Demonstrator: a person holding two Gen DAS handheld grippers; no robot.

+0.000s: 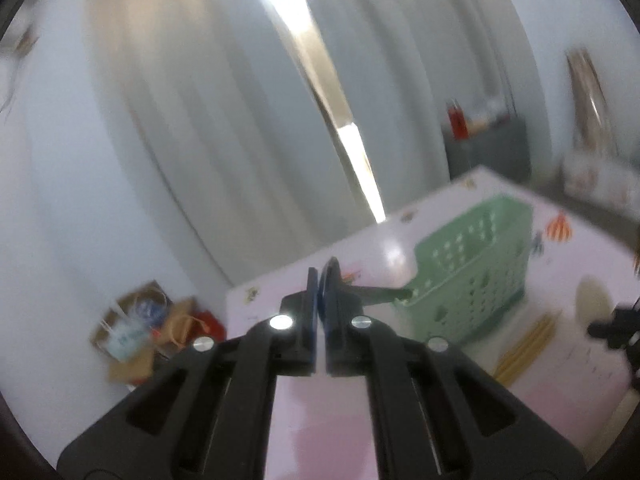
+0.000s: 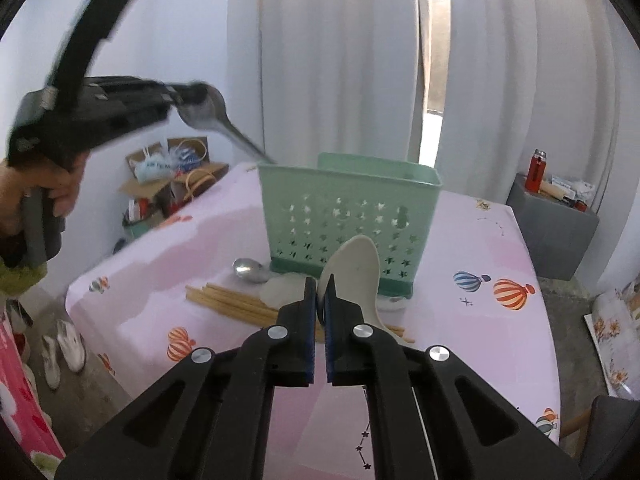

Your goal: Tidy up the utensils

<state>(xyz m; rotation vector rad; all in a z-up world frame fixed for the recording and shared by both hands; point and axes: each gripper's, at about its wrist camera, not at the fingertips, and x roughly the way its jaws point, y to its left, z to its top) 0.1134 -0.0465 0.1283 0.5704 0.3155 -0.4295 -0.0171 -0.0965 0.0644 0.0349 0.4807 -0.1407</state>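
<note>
A green perforated utensil basket (image 2: 352, 216) stands on the pink tablecloth; it also shows in the left wrist view (image 1: 476, 268). My left gripper (image 1: 323, 276) is shut on a metal spoon (image 1: 376, 293), seen from the right wrist view (image 2: 208, 108) held by its bowl with the handle tip at the basket's left rim. My right gripper (image 2: 320, 284) is shut on a white ceramic spoon (image 2: 360, 276), held in front of the basket. Wooden chopsticks (image 2: 232, 302), another metal spoon (image 2: 250, 270) and a white spoon (image 2: 282, 290) lie before the basket.
The table (image 2: 480, 248) has balloon prints and a near left edge (image 2: 92, 276). A box of clutter (image 2: 172, 176) sits on the floor left. A grey stool with a red bottle (image 2: 536, 170) stands right. White curtains (image 2: 340, 60) hang behind.
</note>
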